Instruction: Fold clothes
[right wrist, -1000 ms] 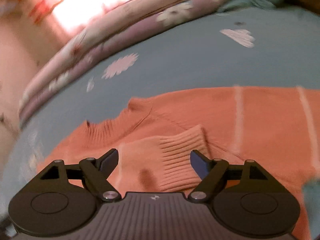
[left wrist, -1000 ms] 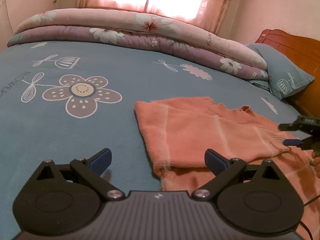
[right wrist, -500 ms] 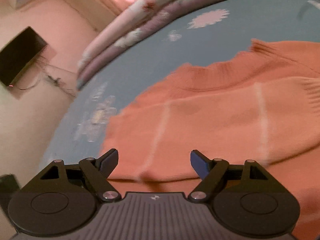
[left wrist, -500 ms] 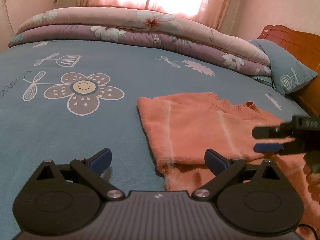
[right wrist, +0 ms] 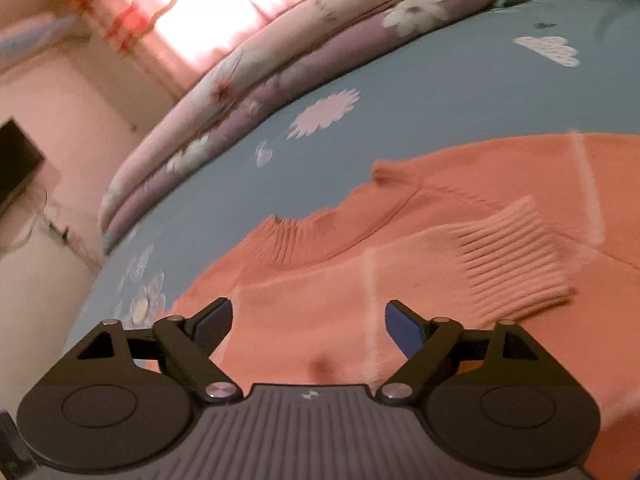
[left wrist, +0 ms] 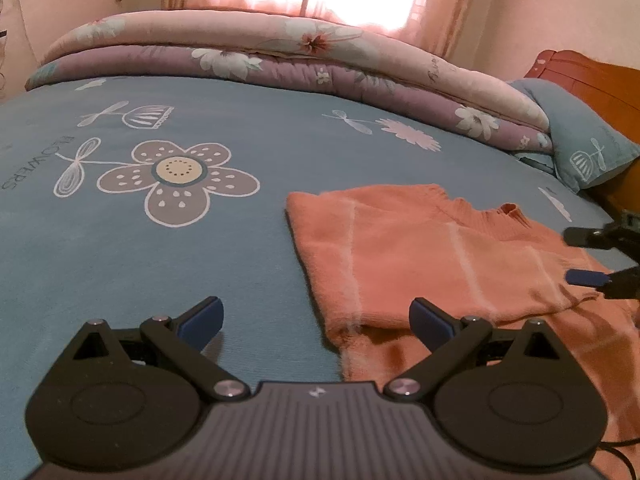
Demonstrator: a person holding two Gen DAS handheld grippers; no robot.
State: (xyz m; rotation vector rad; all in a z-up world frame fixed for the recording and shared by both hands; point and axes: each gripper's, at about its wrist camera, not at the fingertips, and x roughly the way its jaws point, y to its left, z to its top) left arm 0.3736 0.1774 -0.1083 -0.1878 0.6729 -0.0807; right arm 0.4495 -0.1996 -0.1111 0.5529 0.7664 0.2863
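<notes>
Your right gripper [right wrist: 307,325] spreading its jaws over the orange sweater [right wrist: 420,280] with nothing pinched, your left gripper [left wrist: 316,322] wide apart and empty at the sweater's near edge — sleeve [right wrist: 512,256] folded across the chest, sweater flat on the blue bedsheet [left wrist: 160,248].

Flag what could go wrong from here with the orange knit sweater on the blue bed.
1. The ribbed cuff of the folded-in sleeve lies loose on the orange knit sweater; a careless grab could drag it off.
2. The right gripper, jaws opening with nothing pinched, hovers over stacked layers and may catch only the top one.
3. The left gripper straddles the sweater's edge, so it might nip the blue flowered bedsheet too.
</notes>
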